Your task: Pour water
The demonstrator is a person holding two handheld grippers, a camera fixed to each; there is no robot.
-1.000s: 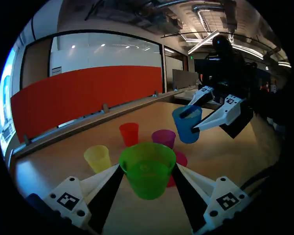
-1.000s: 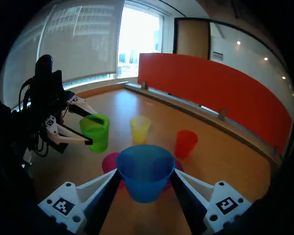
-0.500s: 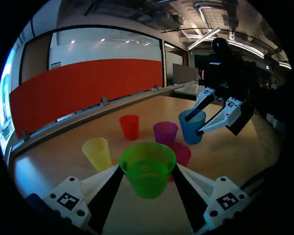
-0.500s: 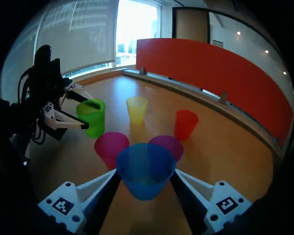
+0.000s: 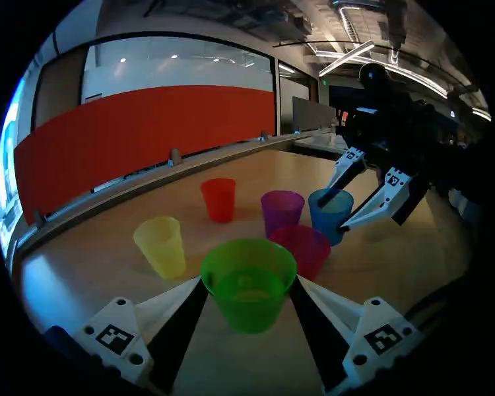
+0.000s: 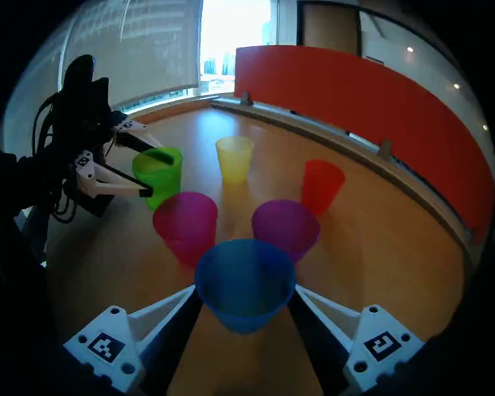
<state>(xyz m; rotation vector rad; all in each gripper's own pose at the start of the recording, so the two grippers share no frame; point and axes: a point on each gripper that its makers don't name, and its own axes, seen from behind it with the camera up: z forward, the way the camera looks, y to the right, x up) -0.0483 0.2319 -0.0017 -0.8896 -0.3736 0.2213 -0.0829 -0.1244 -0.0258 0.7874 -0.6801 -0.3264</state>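
Green cup (image 5: 249, 300), clamped in left gripper (image 5: 247, 280); blue cup (image 6: 245, 294), clamped in right gripper (image 6: 245, 288). Rims to be brought close, tilted slowly.

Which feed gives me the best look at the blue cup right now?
The right gripper view: the blue cup sits close between the right gripper fingers, its open mouth toward the camera. The left gripper view shows the blue cup small and farther off, side-on, its lower part partly behind the pink cup.
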